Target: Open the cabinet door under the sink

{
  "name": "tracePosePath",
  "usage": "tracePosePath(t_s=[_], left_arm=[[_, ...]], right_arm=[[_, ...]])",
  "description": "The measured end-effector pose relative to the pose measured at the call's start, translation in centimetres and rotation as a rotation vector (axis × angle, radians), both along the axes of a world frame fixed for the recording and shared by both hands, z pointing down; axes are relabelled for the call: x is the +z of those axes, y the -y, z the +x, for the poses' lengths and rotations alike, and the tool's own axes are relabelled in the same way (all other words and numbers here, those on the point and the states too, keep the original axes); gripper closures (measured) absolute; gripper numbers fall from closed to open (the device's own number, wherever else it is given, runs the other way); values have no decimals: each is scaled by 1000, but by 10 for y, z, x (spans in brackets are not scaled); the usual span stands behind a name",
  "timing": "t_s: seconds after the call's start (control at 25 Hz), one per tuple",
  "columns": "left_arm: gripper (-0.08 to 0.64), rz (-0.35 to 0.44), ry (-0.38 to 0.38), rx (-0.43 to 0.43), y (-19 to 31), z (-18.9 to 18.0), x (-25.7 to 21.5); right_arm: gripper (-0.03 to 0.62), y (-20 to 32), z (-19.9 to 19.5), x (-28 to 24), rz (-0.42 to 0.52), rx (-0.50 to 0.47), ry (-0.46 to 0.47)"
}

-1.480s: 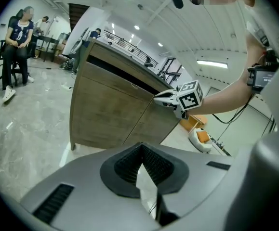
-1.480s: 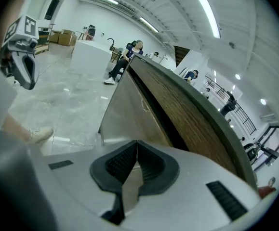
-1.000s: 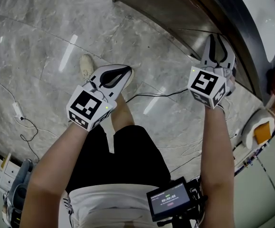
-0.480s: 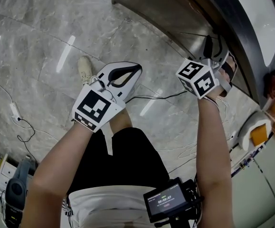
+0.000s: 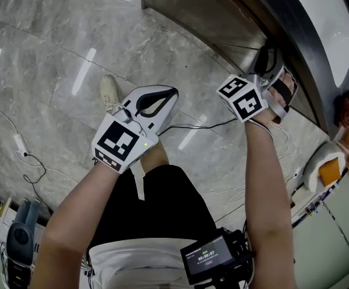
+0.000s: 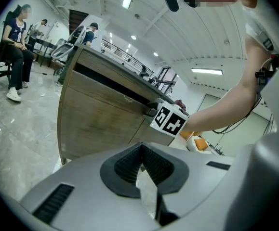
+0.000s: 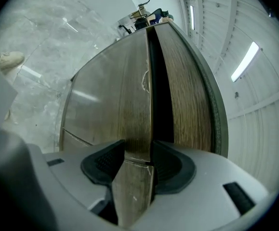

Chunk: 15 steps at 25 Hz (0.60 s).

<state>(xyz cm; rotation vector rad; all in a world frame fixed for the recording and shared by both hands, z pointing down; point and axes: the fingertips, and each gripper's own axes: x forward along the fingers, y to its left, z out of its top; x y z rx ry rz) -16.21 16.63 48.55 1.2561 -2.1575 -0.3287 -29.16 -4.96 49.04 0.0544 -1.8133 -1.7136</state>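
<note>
Your right gripper [image 7: 138,160] has just been spreading its fingers. Released, they straddle the edge of the cabinet door [image 7: 129,105], at 1 o'clock in the head view. At its 8 o'clock, your left gripper [image 6: 141,153] hangs clenched and empty above the floor [image 5: 53,53].

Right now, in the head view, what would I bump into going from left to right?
Thin white cable with a plug on the floor → pale cream shoe → white left gripper → white right gripper, whose jaws have just been opening, the brown wooden cabinet door edge between them → white-and-orange object.
</note>
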Motion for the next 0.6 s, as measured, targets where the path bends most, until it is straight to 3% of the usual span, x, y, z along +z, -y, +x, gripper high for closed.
tracePosePath(t_s=[0.24, 0.6], left_arm=[[551, 1, -19, -2, -2, -2, 0], [551, 16, -36, -9, -2, 1, 2]], right_arm=[[388, 4, -6, 3, 0, 15, 14], [390, -4, 3, 6, -95, 31, -107]])
